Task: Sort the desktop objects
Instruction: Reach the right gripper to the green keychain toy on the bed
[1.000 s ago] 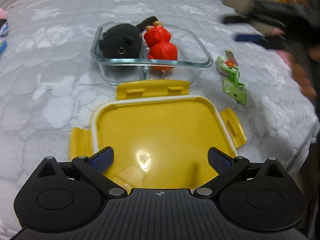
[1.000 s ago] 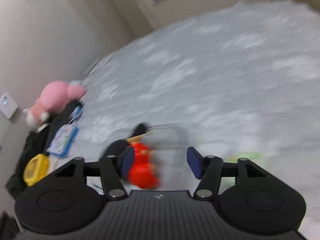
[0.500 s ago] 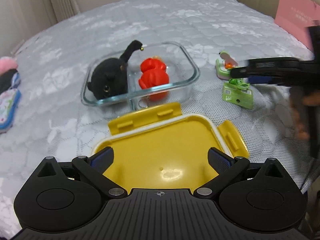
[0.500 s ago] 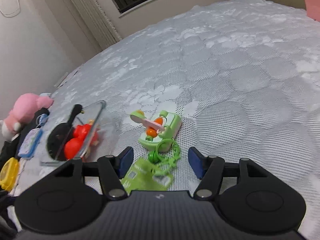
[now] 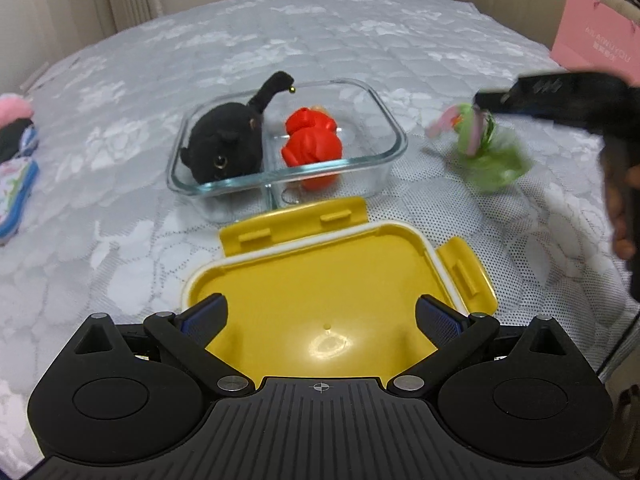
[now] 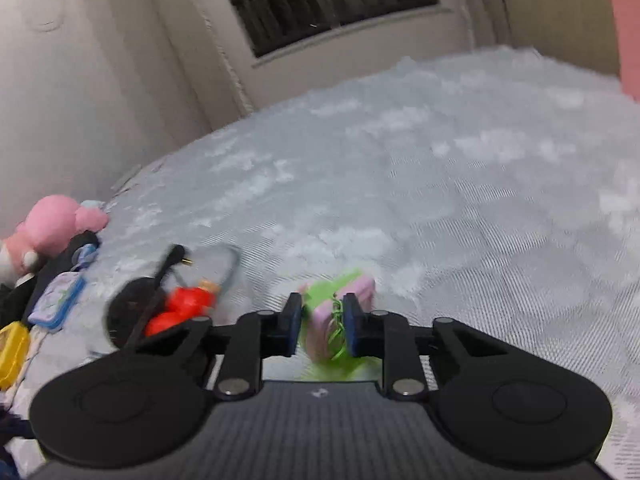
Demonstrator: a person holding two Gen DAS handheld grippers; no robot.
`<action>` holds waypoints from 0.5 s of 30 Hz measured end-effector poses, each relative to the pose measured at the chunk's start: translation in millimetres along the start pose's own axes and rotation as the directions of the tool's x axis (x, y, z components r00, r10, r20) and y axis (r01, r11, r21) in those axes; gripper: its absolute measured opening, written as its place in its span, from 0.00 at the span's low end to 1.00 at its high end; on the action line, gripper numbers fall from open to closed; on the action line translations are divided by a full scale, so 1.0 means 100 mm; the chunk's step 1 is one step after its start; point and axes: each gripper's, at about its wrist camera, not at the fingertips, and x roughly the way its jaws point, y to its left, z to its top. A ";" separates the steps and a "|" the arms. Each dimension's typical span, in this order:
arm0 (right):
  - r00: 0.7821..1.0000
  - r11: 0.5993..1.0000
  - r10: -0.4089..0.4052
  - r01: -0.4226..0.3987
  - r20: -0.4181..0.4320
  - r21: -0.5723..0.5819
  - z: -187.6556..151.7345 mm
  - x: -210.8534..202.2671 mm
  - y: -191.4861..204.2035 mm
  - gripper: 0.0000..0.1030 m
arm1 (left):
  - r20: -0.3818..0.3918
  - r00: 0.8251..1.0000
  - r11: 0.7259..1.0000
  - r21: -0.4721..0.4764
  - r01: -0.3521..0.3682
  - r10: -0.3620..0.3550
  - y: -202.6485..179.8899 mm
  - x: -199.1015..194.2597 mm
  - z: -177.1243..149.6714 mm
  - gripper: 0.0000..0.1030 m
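A glass container (image 5: pixel 384 120) with two compartments holds a black plush cat (image 5: pixel 228 148) on the left and a red toy (image 5: pixel 312 144) on the right. Its yellow lid (image 5: pixel 320 280) lies upside down in front, under my open left gripper (image 5: pixel 320 316). My right gripper (image 6: pixel 322 322) is shut on a green and pink toy (image 6: pixel 328 320) with a green keychain loop, lifted off the cloth and blurred. In the left wrist view the same green toy (image 5: pixel 488 152) hangs to the right of the container, beneath the right gripper (image 5: pixel 484 106).
A white lace cloth (image 5: pixel 280 48) covers the round table. A pink plush (image 6: pixel 48 228), a blue-edged pouch (image 6: pixel 60 298) and a small yellow item (image 6: pixel 12 352) lie at the left edge. A pink box (image 5: pixel 596 36) stands at the far right. A hand (image 5: pixel 624 208) holds the right gripper.
The right gripper came down over the green toy, shut on it and lifted it off the cloth. The left gripper tilted up a little above the yellow lid.
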 end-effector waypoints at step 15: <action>0.997 0.985 -0.070 0.066 -0.018 -0.160 -0.10 -0.34 -0.04 0.71 | 0.027 0.991 0.972 -0.197 0.132 -0.129 0.46 -0.01 -0.07 0.99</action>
